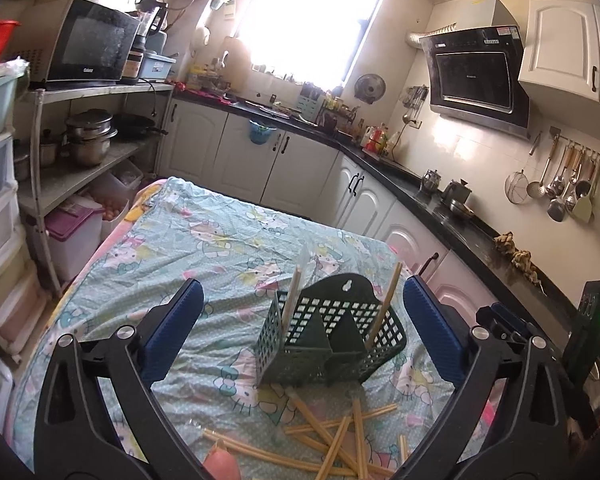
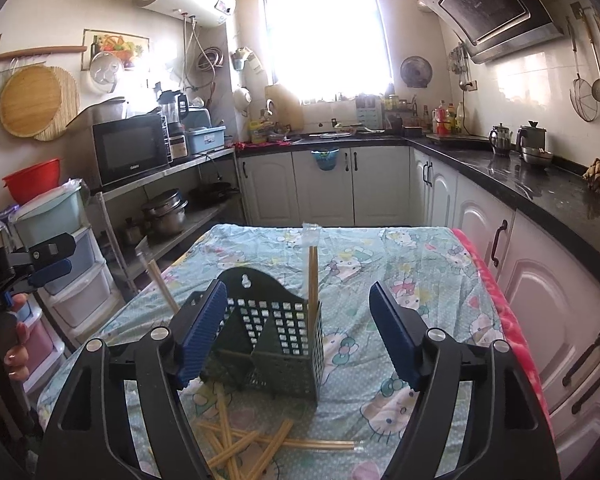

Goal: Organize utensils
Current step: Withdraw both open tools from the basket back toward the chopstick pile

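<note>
A dark green perforated utensil holder stands on the table's cartoon-print cloth. Two wrapped chopstick pairs stand in it, one left and one right. Several more wrapped chopsticks lie in a loose pile in front of it. My left gripper is open and empty, its jaws wide either side of the holder. In the right wrist view the holder sits between the open, empty jaws of my right gripper, with the pile below. The left gripper shows at the left edge.
White cabinets under a black counter run along the right and far side. A metal shelf with pots and a microwave stands left of the table, with plastic drawers beside it. Ladles hang on the right wall.
</note>
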